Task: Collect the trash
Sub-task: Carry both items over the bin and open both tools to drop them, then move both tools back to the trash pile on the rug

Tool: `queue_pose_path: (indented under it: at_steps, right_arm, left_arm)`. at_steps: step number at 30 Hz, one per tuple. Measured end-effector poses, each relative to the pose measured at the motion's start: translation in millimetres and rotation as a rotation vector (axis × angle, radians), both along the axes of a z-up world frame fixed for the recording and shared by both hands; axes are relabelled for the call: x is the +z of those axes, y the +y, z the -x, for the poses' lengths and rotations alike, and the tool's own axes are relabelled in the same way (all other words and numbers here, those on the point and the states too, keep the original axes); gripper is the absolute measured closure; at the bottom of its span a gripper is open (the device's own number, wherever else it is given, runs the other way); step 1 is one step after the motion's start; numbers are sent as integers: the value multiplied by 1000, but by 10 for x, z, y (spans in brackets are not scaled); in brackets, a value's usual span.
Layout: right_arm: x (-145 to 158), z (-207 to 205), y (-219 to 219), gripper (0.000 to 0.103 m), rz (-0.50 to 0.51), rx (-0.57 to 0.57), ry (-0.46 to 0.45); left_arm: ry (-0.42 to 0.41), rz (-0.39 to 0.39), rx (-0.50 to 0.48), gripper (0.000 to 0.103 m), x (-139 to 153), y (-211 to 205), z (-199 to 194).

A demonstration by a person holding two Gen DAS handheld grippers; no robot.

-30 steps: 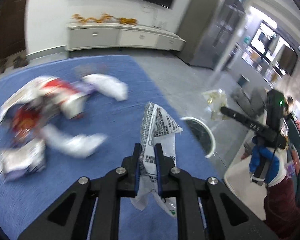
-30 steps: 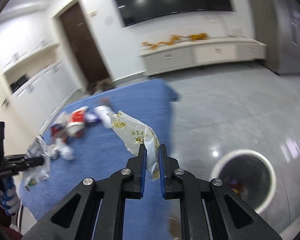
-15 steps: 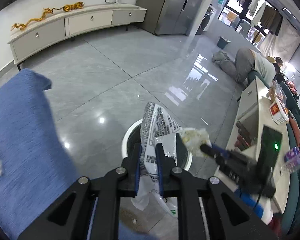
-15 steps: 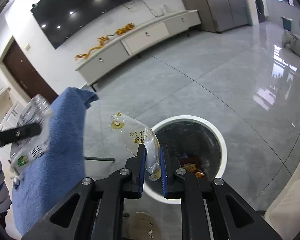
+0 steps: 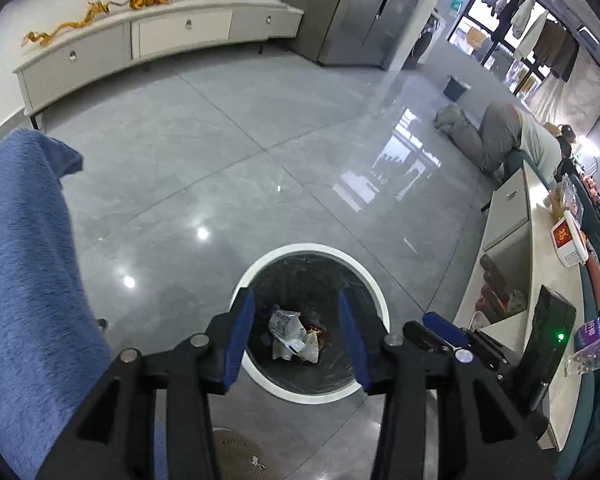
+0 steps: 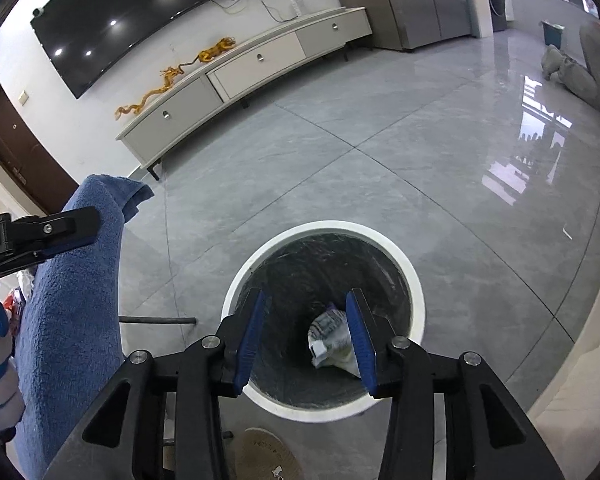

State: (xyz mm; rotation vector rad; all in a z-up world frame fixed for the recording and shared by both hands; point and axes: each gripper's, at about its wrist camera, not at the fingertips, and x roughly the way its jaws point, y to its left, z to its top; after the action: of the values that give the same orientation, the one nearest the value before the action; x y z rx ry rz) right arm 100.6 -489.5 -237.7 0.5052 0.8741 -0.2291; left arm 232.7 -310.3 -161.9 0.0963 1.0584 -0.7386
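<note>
A round white-rimmed trash bin (image 5: 364, 268) with a dark liner stands on the grey floor; it also shows in the right wrist view (image 6: 414, 280). My left gripper (image 5: 296, 334) hangs open and empty right above it. Crumpled wrappers (image 5: 290, 332) lie at the bin's bottom. My right gripper (image 6: 306, 334) is also open and empty above the bin, with a printed white wrapper (image 6: 332, 338) below it inside. The right gripper's body shows at the right in the left wrist view (image 5: 480, 344); the left one shows at the left in the right wrist view (image 6: 32, 236).
A table with a blue cloth (image 5: 24, 260) stands left of the bin (image 6: 72, 300). A low white TV cabinet (image 5: 160, 36) runs along the far wall. A white counter with items (image 5: 540, 280) is on the right. A person crouches on the floor (image 5: 512, 140) far right.
Both grippers have opened over the bin. The printed wrapper and the clear yellow-marked bag left the fingers and dropped into the bin. Both views moved closer over the bin.
</note>
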Motion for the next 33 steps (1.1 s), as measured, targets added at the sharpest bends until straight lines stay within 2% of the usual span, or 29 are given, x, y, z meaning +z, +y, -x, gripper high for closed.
queue_pose_path:
  at_steps: [4, 9, 10, 11, 18, 20, 25, 30, 33]
  right_arm:
    - [193, 154, 78, 60, 32, -3, -24]
    - [552, 336, 214, 53, 88, 15, -73]
    - [646, 358, 278, 53, 102, 23, -84]
    - [749, 382, 352, 53, 116, 34, -97]
    - [1401, 440, 963, 49, 200, 147, -187]
    - [1568, 410, 1184, 48, 220, 195, -210]
    - [1840, 311, 1730, 46, 256, 316, -239]
    - [1979, 210, 2293, 45, 287, 419, -240]
    - [2006, 134, 2608, 45, 308, 482, -226]
  left_arm:
    - [-63, 59, 24, 61, 273, 313, 172]
    - [-119, 79, 31, 61, 607, 783, 413]
    - [-133, 83, 36, 57, 669, 896, 462]
    - [-148, 88, 43, 53, 732, 1029, 516]
    - [-268, 118, 108, 48, 1131, 2069, 815]
    - [-305, 118, 136, 43, 1211, 2427, 892]
    - [-373, 97, 222, 36, 1258, 3398, 1068]
    - [-379, 77, 299, 34, 1147, 4254, 1208]
    - [-374, 39, 346, 34, 1008, 4739, 1294]
